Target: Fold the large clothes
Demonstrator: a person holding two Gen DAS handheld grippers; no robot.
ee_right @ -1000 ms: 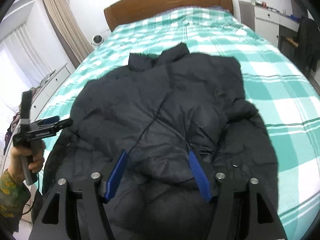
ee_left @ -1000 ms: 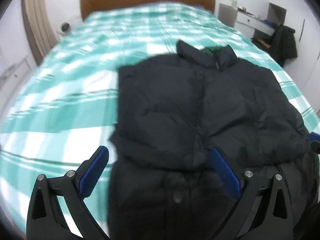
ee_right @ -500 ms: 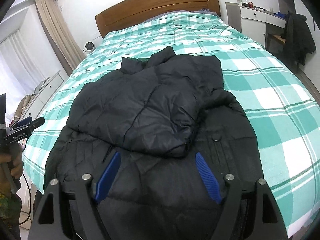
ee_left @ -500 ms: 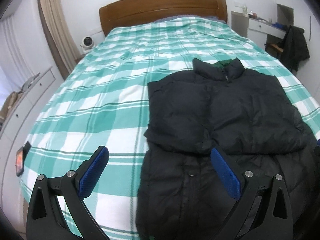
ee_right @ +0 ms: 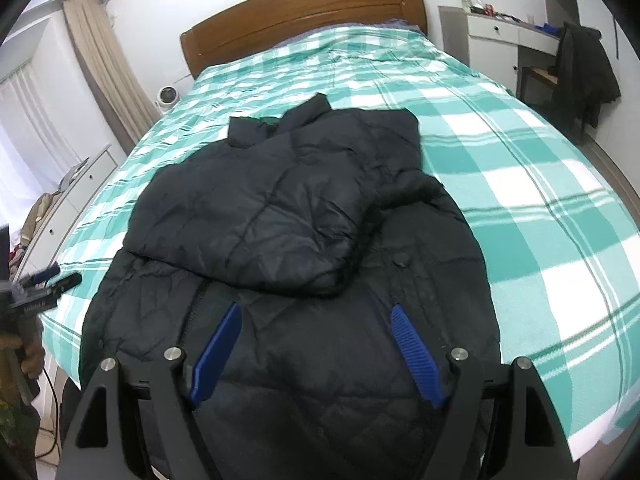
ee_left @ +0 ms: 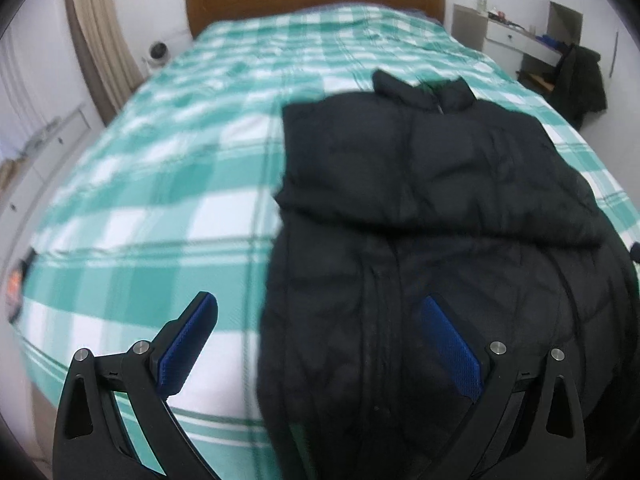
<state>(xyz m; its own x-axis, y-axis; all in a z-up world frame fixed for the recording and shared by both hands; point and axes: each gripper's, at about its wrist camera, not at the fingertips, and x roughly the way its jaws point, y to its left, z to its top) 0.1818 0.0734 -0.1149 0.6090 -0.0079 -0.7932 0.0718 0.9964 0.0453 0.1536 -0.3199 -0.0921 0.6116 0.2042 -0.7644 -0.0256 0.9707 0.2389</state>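
Note:
A black puffer jacket [ee_left: 432,208] lies on the green-and-white checked bed [ee_left: 192,184], collar toward the headboard, both sleeves folded across the chest. It also shows in the right wrist view [ee_right: 288,216]. My left gripper [ee_left: 320,316] is open and empty above the jacket's lower left edge. My right gripper [ee_right: 316,324] is open and empty above the jacket's lower part near the foot of the bed. The left gripper [ee_right: 44,284] shows at the left edge of the right wrist view, held in a hand.
A wooden headboard [ee_right: 304,12] stands at the far end. A white desk [ee_right: 504,32] and a chair draped with a dark coat [ee_right: 584,64] stand at the right. Curtains [ee_right: 108,64], a small fan [ee_right: 168,96] and a low cabinet [ee_right: 64,200] are at the left.
Both grippers pulled back toward the foot of the bed, then the left one moved in closer over the jacket's lower left. The jacket stays folded and unmoved.

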